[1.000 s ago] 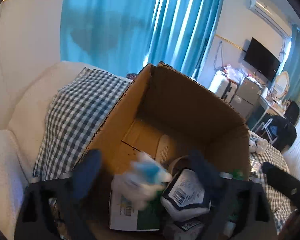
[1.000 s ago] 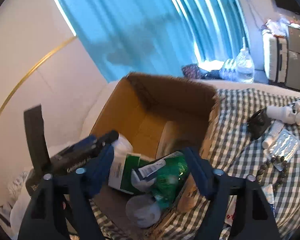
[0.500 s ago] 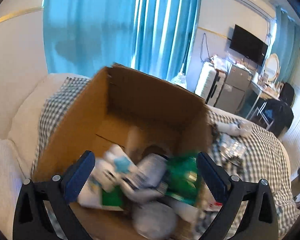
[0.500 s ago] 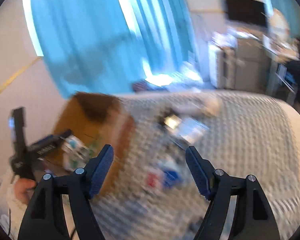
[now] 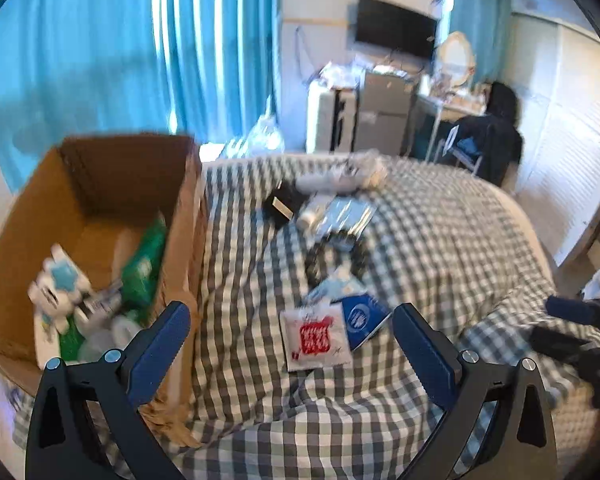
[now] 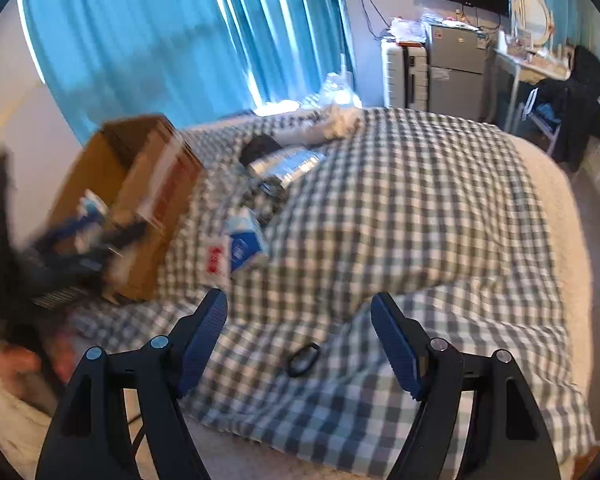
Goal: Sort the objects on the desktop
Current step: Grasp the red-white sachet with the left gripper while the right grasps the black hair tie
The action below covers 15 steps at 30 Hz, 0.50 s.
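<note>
A cardboard box [image 5: 32,216] stands at the left on the checked cloth [image 5: 440,240] and holds several packets, one green [image 5: 146,264] and one white and blue [image 5: 60,284]. My left gripper [image 5: 290,334] is open and empty, right of the box, above a white and red sachet [image 5: 314,338] and a blue packet [image 5: 362,316]. Farther back lie a bead bracelet [image 5: 334,254], a silver blister pack [image 5: 346,216], a black item [image 5: 280,204] and a white bottle [image 5: 332,182]. My right gripper [image 6: 300,330] is open and empty above a small black ring [image 6: 303,359]. The box [image 6: 140,184] is at its left.
Blue curtains [image 5: 120,48] hang behind the box. A TV [image 5: 396,38], a fridge [image 5: 384,116], a desk and a chair with dark clothes [image 5: 488,144] stand at the back. The other gripper [image 5: 580,332] shows at the right edge.
Both grippers have pulled back from the box and swung right over the checked cloth. The white and blue packet now lies in the box.
</note>
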Tool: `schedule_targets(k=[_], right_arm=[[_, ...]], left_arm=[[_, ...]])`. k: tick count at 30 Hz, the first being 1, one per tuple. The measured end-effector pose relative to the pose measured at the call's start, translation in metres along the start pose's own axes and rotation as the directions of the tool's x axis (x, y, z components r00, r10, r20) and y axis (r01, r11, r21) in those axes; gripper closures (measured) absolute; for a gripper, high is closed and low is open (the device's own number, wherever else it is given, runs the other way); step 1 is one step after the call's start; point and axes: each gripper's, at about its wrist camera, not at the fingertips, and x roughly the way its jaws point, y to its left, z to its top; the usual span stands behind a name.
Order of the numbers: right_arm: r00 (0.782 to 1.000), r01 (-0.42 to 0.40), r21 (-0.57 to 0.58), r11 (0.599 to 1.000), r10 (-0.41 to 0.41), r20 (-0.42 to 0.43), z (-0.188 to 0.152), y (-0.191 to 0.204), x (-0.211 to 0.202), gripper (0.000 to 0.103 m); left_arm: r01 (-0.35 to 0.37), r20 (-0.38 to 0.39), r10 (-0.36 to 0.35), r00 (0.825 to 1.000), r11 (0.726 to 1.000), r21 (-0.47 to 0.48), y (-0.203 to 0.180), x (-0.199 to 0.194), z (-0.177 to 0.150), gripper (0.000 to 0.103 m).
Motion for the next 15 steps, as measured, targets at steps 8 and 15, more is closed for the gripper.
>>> schedule_targets(k=[8, 15], right_arm=[[0.995, -0.064, -0.095, 0.993, 0.057, -0.078, 0.009, -0.003, 0.013, 0.030], [0.973, -0.084, -0.281, 0.956, 0.018, -0.230, 0.001, 0.019, 0.059, 0.039]], left_arm=[[0.113, -0.084, -0.109, 0.990, 0.993, 0.038, -0.018, 0.061, -0.024, 0.000], [0.090, -0.244, -0.073, 0.967, 0.994, 0.060, -0.014, 0.119, -0.033, 0.000]])
